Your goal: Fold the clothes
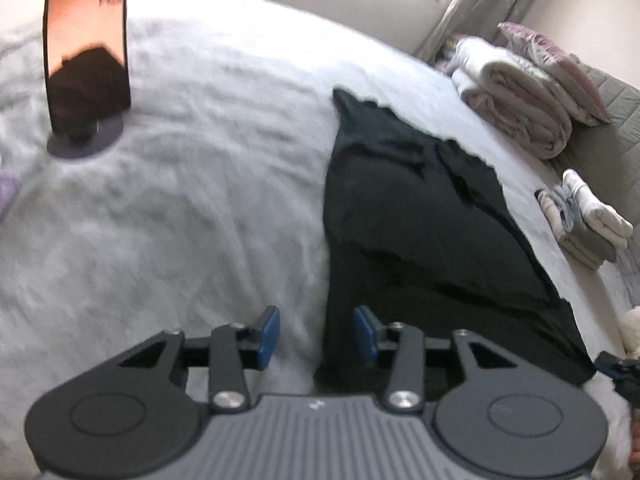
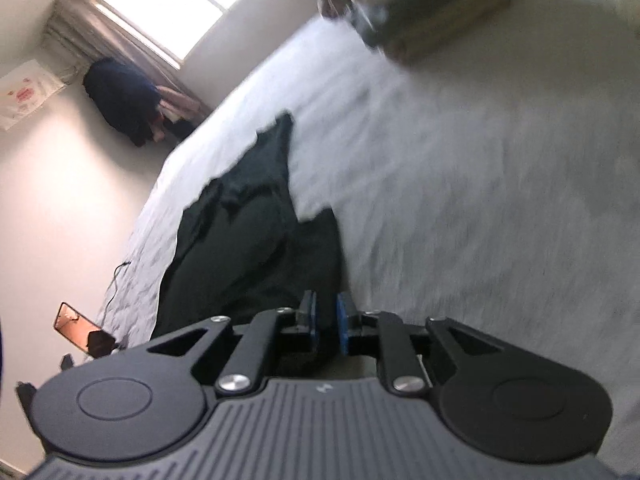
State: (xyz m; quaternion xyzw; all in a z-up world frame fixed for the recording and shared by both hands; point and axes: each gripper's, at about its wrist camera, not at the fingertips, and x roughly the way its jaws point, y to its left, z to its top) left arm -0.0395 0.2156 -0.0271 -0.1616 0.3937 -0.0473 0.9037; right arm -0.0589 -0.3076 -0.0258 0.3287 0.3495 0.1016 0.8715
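Note:
A black garment (image 1: 424,216) lies stretched out on the white bed (image 1: 180,200), roughly folded lengthwise with a ragged far end. My left gripper (image 1: 316,336) is open, its blue pads astride the garment's near left edge without gripping it. In the right wrist view the same garment (image 2: 248,232) runs away from me. My right gripper (image 2: 326,326) is shut on the garment's near corner, with black cloth pinched between the blue pads. The right gripper also shows at the far right edge of the left wrist view (image 1: 622,372).
A phone on a round stand (image 1: 86,60) sits on the bed at far left. Folded pale blankets (image 1: 520,96) and a small stack of folded clothes (image 1: 584,216) lie at the right. In the right view, dark clothes (image 2: 120,96) hang below a window.

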